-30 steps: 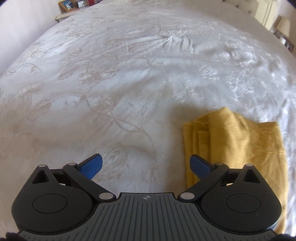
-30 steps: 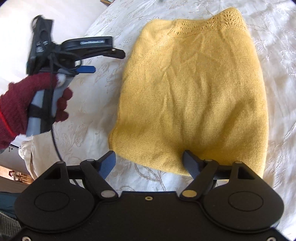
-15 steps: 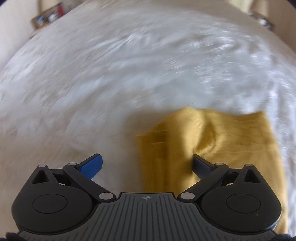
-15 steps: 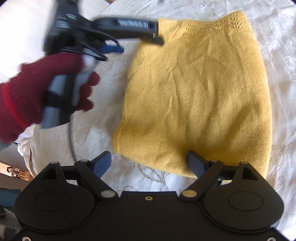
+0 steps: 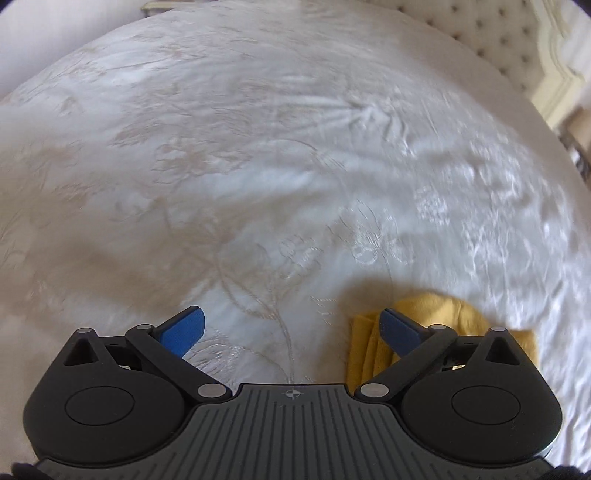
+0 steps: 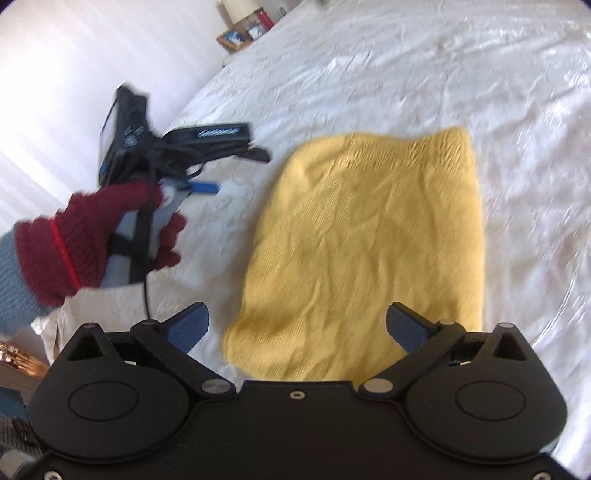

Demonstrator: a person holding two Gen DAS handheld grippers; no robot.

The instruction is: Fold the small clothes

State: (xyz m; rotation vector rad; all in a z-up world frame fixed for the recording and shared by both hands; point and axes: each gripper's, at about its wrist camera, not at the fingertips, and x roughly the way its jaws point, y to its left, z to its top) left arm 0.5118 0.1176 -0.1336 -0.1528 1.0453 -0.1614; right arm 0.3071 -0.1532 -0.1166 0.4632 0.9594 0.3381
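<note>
My right gripper point(image 6: 297, 326) hangs over the near edge of the yellow knitted garment point(image 6: 365, 254), its jaws spread as wide as they go, having just been opening; the near part of the knit shows between the two blue pads point(image 6: 188, 326), but neither pad presses on it. The garment lies flat on the bed point(image 6: 424, 74), folded into a roughly rectangular shape, with its lacy patterned band at the far end and a rounded corner at the near left. The white bedspread has a woven floral pattern and is lightly wrinkled around the garment.

My left gripper point(image 5: 291, 330) is also open, its jaws apart with only bedspread between them. From its own camera the garment point(image 5: 439, 314) sits at the lower right, mostly behind the right-hand finger, its layered folded edge showing just inside that finger. In the right wrist view my left hand point(image 6: 107, 236), in a dark red knitted glove, holds that gripper's handle to the left of the garment, clear of it. A padded headboard point(image 5: 476, 40) stands at the far end of the bed, and picture frames point(image 6: 243, 31) sit beyond the bed's edge.
</note>
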